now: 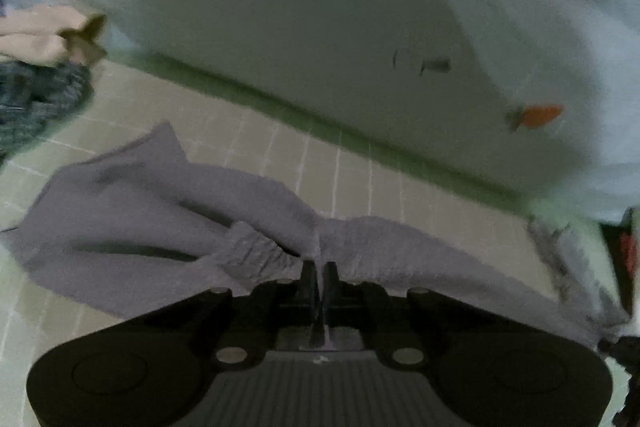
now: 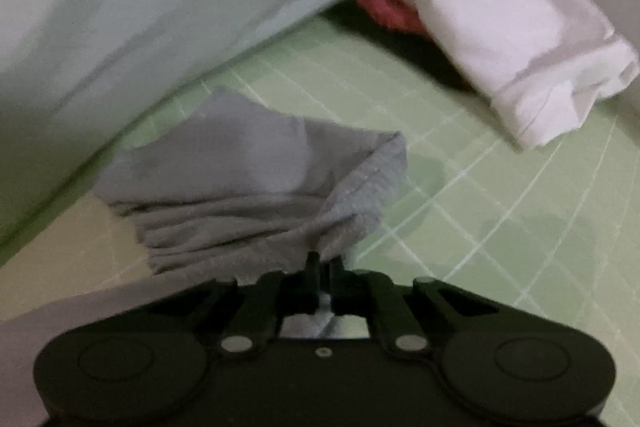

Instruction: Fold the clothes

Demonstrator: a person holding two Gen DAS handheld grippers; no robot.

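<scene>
A grey garment (image 1: 160, 219) with an elastic waistband lies crumpled on the green grid mat (image 1: 352, 171). My left gripper (image 1: 319, 269) is shut on the grey garment's edge near the waistband. In the right wrist view the same grey garment (image 2: 248, 179) hangs bunched from my right gripper (image 2: 325, 259), which is shut on a corner of it above the mat (image 2: 500, 227). The right gripper shows at the far right edge of the left wrist view (image 1: 624, 351).
A large pale blue-green cloth with an orange carrot print (image 1: 538, 115) stands along the back of the mat (image 2: 120, 7). A pile of beige and dark knit clothes (image 1: 40, 67) sits at the left. A folded white garment (image 2: 500, 27) lies over something red (image 2: 388, 7).
</scene>
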